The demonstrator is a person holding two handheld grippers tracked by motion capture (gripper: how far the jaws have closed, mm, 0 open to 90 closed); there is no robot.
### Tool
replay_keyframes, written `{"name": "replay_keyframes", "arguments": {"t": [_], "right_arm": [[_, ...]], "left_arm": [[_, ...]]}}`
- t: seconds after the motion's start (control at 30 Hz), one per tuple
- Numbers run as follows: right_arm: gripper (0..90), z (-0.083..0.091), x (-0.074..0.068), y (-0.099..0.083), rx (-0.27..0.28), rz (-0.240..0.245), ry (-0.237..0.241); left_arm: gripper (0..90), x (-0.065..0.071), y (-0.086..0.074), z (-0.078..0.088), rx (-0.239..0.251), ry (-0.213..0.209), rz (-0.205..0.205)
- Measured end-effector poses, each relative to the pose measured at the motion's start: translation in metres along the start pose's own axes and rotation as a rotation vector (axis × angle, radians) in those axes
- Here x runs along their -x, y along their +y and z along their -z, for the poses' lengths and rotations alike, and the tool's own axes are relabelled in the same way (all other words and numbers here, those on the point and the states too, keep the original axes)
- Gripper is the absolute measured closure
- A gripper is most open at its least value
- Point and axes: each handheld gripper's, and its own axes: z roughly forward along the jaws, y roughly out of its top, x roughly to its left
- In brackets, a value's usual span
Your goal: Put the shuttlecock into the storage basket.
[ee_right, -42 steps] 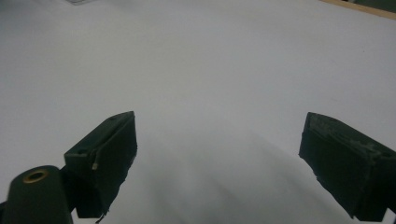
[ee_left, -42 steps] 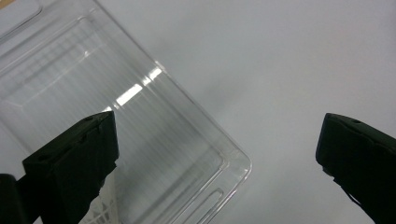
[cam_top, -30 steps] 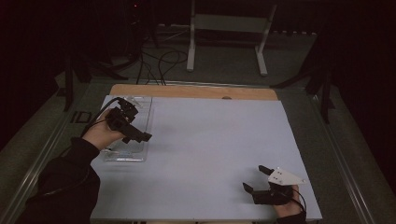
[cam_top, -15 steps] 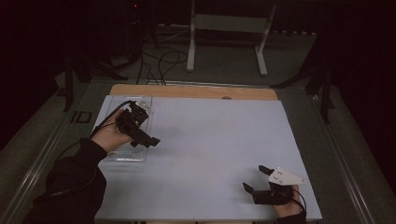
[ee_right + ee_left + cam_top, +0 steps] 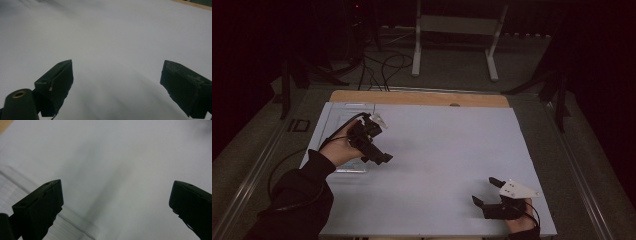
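My left gripper [image 5: 381, 158] hangs over the right edge of a clear plastic tray [image 5: 343, 119] at the table's left side, held by a hand in a dark sleeve. Its jaws point down and to the right. In the left gripper view the left gripper [image 5: 116, 187] stands wide open with nothing between its jaws, and the tray's edge [image 5: 75, 226] shows at the lower left. My right gripper [image 5: 486, 191] rests low at the near right corner, a pale three-cornered plate [image 5: 517, 189] on top. The right gripper [image 5: 117, 66] is open over bare white surface.
A white sheet [image 5: 442, 145] covers the table, with a wooden strip [image 5: 422, 97] along the far edge. Beyond the table stand a white frame [image 5: 454, 30] and floor cables [image 5: 382, 65]. A metal rail [image 5: 257, 170] runs along the left side.
My left gripper has moved right, from above the tray to its right edge, and turned its jaws toward the table's middle. The right gripper has stayed put.
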Motion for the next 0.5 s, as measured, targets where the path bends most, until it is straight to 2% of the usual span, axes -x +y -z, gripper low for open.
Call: {"name": "replay_keyframes", "arguments": {"t": [0.1,0.27,0.5], "right_arm": [[11.1,0.000,0.000,0.000,-0.001,0.000,0.000],[11.1,0.000,0.000,0.000,-0.001,-0.002,0.001],[11.1,0.000,0.000,0.000,0.002,0.000,-0.003]], "left_arm": [[0.1,0.003,0.001,-0.004,0.006,-0.015,-0.003],[0.1,0.011,0.003,-0.013,-0.004,-0.029,-0.035],[0.1,0.018,0.005,-0.024,0.007,-0.053,-0.033]]}}
